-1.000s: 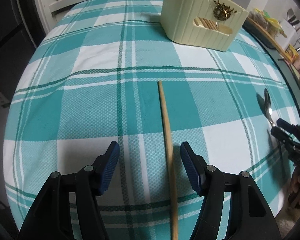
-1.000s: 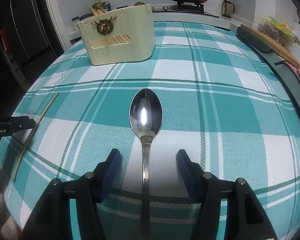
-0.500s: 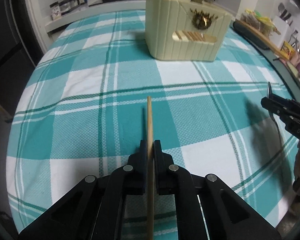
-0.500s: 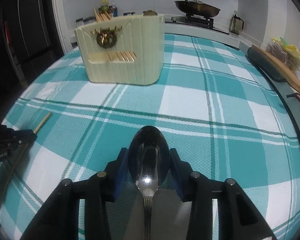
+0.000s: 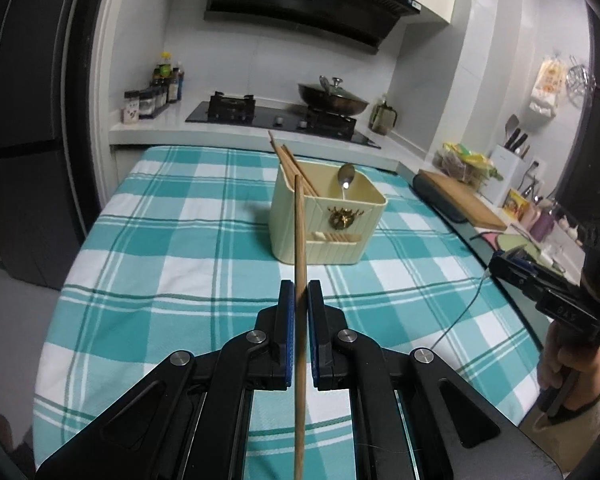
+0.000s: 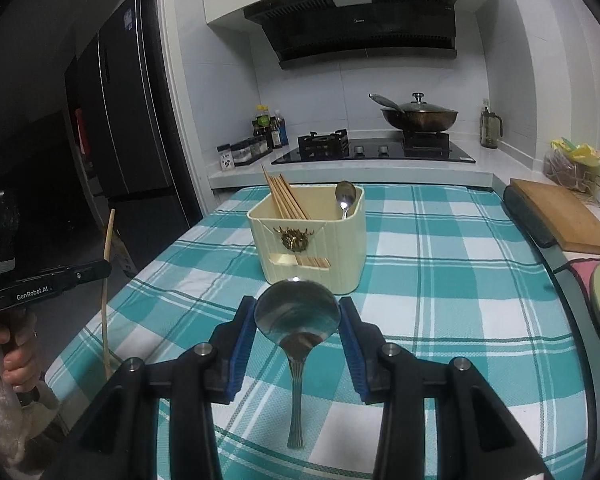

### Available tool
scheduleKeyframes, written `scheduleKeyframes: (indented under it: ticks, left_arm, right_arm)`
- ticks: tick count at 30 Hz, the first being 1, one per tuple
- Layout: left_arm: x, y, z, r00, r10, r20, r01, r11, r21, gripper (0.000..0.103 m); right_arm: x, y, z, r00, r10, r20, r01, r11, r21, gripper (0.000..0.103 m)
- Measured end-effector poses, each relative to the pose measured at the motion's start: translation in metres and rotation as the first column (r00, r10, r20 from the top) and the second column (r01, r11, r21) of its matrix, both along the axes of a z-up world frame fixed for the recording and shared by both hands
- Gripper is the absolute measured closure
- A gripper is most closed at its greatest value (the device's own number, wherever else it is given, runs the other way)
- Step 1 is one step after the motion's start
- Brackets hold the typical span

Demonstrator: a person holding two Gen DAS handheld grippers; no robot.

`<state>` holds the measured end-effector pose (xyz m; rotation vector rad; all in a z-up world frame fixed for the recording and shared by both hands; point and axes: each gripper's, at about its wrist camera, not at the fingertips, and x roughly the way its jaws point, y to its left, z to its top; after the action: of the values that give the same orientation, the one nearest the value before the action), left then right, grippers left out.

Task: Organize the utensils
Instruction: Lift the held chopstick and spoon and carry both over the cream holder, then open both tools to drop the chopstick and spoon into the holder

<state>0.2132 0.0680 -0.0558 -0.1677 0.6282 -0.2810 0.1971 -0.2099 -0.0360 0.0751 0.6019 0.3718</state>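
My left gripper (image 5: 299, 292) is shut on a wooden chopstick (image 5: 299, 240) and holds it above the table, its tip towards the cream utensil holder (image 5: 324, 224). My right gripper (image 6: 297, 312) is shut on a metal spoon (image 6: 296, 316), gripped at the bowl and lifted, the handle hanging down. The holder (image 6: 312, 240) stands mid-table with several chopsticks (image 6: 284, 196) in its left side and a spoon (image 6: 345, 198) in its right. The left gripper and its chopstick (image 6: 107, 280) show at the left of the right wrist view. The right gripper (image 5: 540, 284) shows at the right of the left wrist view.
The table has a teal plaid cloth (image 5: 172, 240). Behind it is a counter with a hob (image 6: 372, 150), a lidded wok (image 6: 418, 116) and bottles (image 5: 164, 84). A wooden cutting board (image 6: 560, 216) lies at the right. A dark fridge (image 6: 116, 120) stands at the left.
Both grippers closed on their utensils on the cloth, then lifted them. The chopstick and the spoon are now off the table, facing the holder.
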Motion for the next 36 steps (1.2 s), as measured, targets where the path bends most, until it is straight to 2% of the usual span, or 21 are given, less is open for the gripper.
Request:
scheduleKeyframes:
  ticks: [6, 10, 14, 19, 23, 25, 28, 30, 32, 36]
  left_arm:
    - [0.009, 0.004, -0.004, 1.0, 0.027, -0.016, -0.027, 1.0, 0.004, 0.098]
    - [0.018, 0.005, 0.01, 1.0, 0.03, -0.001, -0.03, 1.0, -0.005, 0.098]
    - [0.047, 0.002, 0.049, 0.998, 0.022, 0.061, -0.02, 0.999, -0.035, 0.098]
    - [0.11, -0.014, 0.102, 0.991, 0.015, 0.136, -0.007, 0.998, -0.061, 0.098]
    - [0.165, -0.031, 0.133, 0.973, 0.077, 0.217, -0.055, 0.993, -0.105, 0.098]
    - [0.188, -0.042, 0.138, 0.959, 0.128, 0.253, -0.1, 0.988, -0.12, 0.098]
    - [0.22, -0.057, 0.128, 0.935, 0.22, 0.277, -0.193, 0.974, -0.123, 0.098]
    - [0.24, -0.064, 0.112, 0.927, 0.27, 0.259, -0.247, 0.962, -0.12, 0.098]
    - [0.259, -0.071, 0.086, 0.925, 0.307, 0.224, -0.292, 0.952, -0.095, 0.098]
    - [0.283, -0.081, 0.03, 0.943, 0.311, 0.117, -0.31, 0.95, -0.03, 0.098]
  right_arm:
    - [0.029, -0.001, 0.018, 1.0, 0.002, 0.01, -0.002, 1.0, -0.001, 0.061]
    - [0.057, -0.004, 0.032, 1.0, 0.012, -0.005, -0.012, 1.0, 0.011, 0.061]
    - [0.091, -0.002, 0.058, 1.0, 0.021, 0.011, -0.021, 1.0, 0.002, 0.061]
    - [0.136, 0.002, 0.103, 0.997, 0.026, 0.078, -0.028, 0.999, 0.021, 0.061]
    - [0.167, 0.011, 0.126, 0.989, 0.025, 0.146, -0.027, 1.0, 0.006, 0.061]
    - [0.184, 0.014, 0.128, 0.986, 0.019, 0.168, -0.022, 1.0, 0.014, 0.061]
    - [0.208, 0.018, 0.114, 0.982, 0.01, 0.187, -0.011, 1.0, 0.007, 0.061]
    - [0.225, 0.02, 0.096, 0.988, 0.011, 0.156, -0.011, 1.0, -0.002, 0.061]
    - [0.243, 0.02, 0.073, 0.996, 0.016, 0.089, -0.016, 1.0, -0.008, 0.061]
    - [0.275, 0.023, 0.018, 0.996, 0.039, -0.085, -0.04, 0.999, -0.014, 0.061]
